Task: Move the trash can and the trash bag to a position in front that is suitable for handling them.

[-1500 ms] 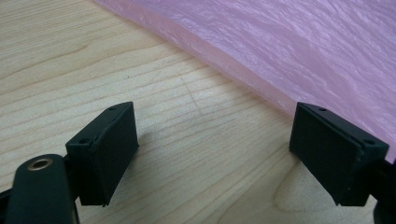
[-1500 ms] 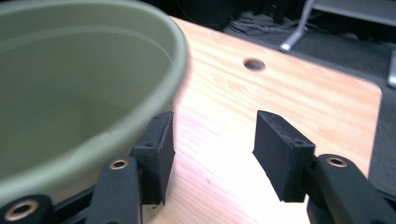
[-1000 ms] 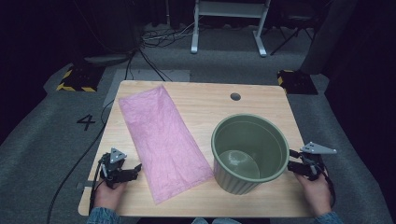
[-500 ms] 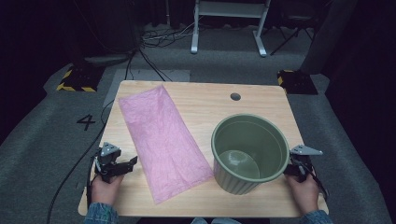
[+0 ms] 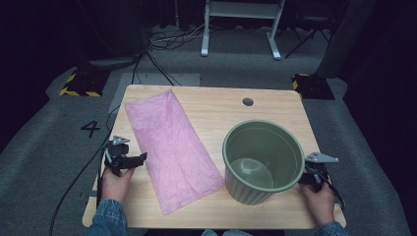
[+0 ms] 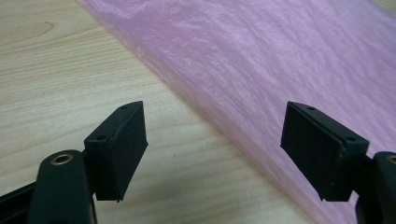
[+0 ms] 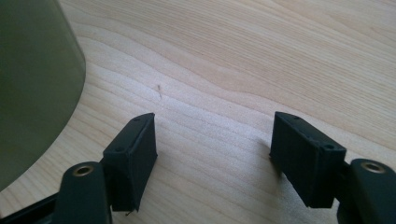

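Left gripper (image 5: 140,158) open, empty, at bag (image 5: 172,147) left edge | right gripper (image 7: 212,149) jaws just opening, empty, beside bin (image 5: 263,162) | bag flat left of bin | next, likely: pinch one layer at edge, lift slowly, steady bin

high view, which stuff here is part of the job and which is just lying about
In the job:
- pink bag, flat on the table
- green bin, empty
- left gripper, open, beside the bag
- right gripper, open, by the bin

Lying about:
- floor cables
- white stand
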A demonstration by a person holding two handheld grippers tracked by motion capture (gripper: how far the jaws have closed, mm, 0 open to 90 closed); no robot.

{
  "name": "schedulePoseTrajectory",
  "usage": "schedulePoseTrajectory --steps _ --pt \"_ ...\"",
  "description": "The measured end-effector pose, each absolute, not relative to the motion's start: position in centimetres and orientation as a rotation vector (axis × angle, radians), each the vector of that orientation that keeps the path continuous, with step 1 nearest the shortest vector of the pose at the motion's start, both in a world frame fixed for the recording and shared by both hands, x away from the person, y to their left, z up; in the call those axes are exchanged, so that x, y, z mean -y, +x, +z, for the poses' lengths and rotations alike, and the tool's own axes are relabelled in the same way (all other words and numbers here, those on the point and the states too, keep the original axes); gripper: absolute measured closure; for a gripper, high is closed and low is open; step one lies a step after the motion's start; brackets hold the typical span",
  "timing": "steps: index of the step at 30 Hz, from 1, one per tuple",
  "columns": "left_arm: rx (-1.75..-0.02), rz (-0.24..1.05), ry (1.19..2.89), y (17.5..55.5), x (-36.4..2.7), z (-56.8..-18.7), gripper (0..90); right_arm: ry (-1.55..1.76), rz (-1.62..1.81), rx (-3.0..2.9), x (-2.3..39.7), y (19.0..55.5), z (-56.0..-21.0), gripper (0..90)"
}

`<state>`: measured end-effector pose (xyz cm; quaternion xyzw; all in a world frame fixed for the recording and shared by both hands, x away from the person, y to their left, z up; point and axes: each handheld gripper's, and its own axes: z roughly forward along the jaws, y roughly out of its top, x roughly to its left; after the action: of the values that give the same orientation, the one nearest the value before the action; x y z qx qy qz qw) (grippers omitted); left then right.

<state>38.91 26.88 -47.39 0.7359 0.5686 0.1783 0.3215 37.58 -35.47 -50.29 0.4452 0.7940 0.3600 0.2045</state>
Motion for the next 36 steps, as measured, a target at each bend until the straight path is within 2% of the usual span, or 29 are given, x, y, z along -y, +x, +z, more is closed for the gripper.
schedulePoseTrajectory --steps 6,9,16,21,23,24,26,27,30,31,33,36 --pt "-1.519 0.489 1.975 41.1 -25.6 -47.9 20.8 1.241 1.004 -2.215 35.5 37.6 -50.3 31.0" --pt "-1.609 0.491 2.07 42.6 -24.8 -48.7 19.2 1.239 1.003 -2.216 35.5 37.6 -50.3 30.9" --pt "-1.589 0.479 2.077 42.8 -24.2 -48.8 16.3 1.239 1.003 -2.216 35.5 37.6 -50.3 30.8" --pt "-1.52 0.462 2.108 42.8 -23.1 -48.6 26.8 1.236 1.003 -2.219 35.5 37.6 -50.3 30.3" --pt "-1.51 0.47 2.102 42.7 -22.9 -48.7 27.3 1.236 1.004 -2.219 35.5 37.6 -50.3 30.3" --pt "-1.495 0.472 2.095 42.7 -22.8 -48.7 29.5 1.236 1.003 -2.219 35.5 37.6 -50.3 30.3" --pt "-1.453 0.478 2.102 42.5 -22.5 -48.7 44.1 1.236 1.003 -2.219 35.5 37.6 -50.3 30.3" --pt "-1.436 0.482 2.098 42.4 -22.3 -48.7 44.1 1.236 1.003 -2.219 35.5 37.6 -50.3 30.2" --pt "-1.403 0.487 2.093 42.1 -22.0 -48.8 57.6 1.237 1.006 -2.22 35.5 37.6 -50.3 30.1" --pt "-1.401 0.496 2.085 42.0 -22.0 -48.8 72.1 1.237 1.006 -2.22 35.4 37.6 -50.3 30.1" --pt "-1.398 0.479 2.021 41.8 -22.4 -49.2 85.7 1.236 1.006 -2.22 35.4 37.6 -50.3 30.1" --pt "-1.462 0.291 1.837 41.9 -24.1 -49.8 89.0 1.237 1.007 -2.221 35.4 37.6 -50.3 30.1"
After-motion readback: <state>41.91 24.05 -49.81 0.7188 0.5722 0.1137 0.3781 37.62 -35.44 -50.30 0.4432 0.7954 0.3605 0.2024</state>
